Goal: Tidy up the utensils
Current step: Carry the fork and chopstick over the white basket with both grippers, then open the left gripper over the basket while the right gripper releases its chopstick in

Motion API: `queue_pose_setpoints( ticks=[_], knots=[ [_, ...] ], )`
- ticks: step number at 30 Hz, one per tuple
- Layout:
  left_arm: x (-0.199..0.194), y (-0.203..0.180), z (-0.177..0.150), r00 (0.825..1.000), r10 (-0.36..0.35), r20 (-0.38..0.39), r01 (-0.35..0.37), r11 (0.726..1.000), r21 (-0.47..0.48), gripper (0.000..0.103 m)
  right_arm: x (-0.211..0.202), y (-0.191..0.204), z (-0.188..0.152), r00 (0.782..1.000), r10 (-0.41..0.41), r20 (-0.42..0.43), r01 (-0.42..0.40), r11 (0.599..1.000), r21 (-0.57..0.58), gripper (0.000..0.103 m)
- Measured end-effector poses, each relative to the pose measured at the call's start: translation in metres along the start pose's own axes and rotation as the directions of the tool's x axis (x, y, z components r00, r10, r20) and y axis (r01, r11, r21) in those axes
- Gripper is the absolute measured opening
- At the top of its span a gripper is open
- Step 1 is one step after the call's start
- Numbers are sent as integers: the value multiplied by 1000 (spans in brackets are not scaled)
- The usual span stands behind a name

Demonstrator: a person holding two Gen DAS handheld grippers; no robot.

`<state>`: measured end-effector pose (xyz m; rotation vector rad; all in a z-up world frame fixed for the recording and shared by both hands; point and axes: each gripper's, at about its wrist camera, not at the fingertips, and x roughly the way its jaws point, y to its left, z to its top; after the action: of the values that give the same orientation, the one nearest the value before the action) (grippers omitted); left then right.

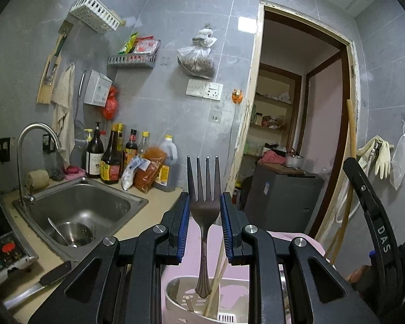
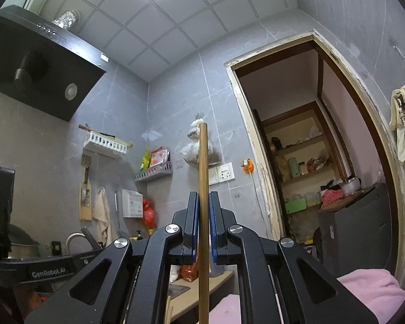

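Utensils in hand number two: one metal fork [image 1: 204, 213] and one wooden chopstick [image 2: 203, 202]. The left gripper [image 1: 204, 210] is clamped on the fork just below its head, the blue pads pressing either side of the bowl-shaped neck, with all four tines pointing up and the ornate handle hanging down over a pale utensil holder [image 1: 175, 291]. That holder stands on a pink cloth [image 1: 194, 243] and already contains two light wooden chopsticks [image 1: 216, 278], leaning to the right. The right gripper [image 2: 203, 216] is closed tight on the single chopstick, which stands upright between the blue pads and rises well above the fingertips against the grey tiled wall. On the left of the left wrist view lies one steel sink [image 1: 81, 210] with a curved faucet [image 1: 35, 145]; in its basin sits one round metal bowl [image 1: 73, 233] with one spoon [image 1: 58, 230] resting in it. Behind the sink a row of sauce bottles [image 1: 110, 156] stands on the counter; the exact count is unclear because they overlap. One kitchen knife [image 1: 40, 283] lies on the counter near the left gripper.
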<state>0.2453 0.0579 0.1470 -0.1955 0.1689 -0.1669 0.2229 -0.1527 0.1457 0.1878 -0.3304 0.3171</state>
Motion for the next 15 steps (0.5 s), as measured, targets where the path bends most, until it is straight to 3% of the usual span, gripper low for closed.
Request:
queue_pose_setpoints(
  ticks=[15],
  knots=[
    [9,-1,-9,1000,-7,-27,7,1000,16,19,5,-3,-24,995,-24,-97,20,999,-38,6]
  ],
)
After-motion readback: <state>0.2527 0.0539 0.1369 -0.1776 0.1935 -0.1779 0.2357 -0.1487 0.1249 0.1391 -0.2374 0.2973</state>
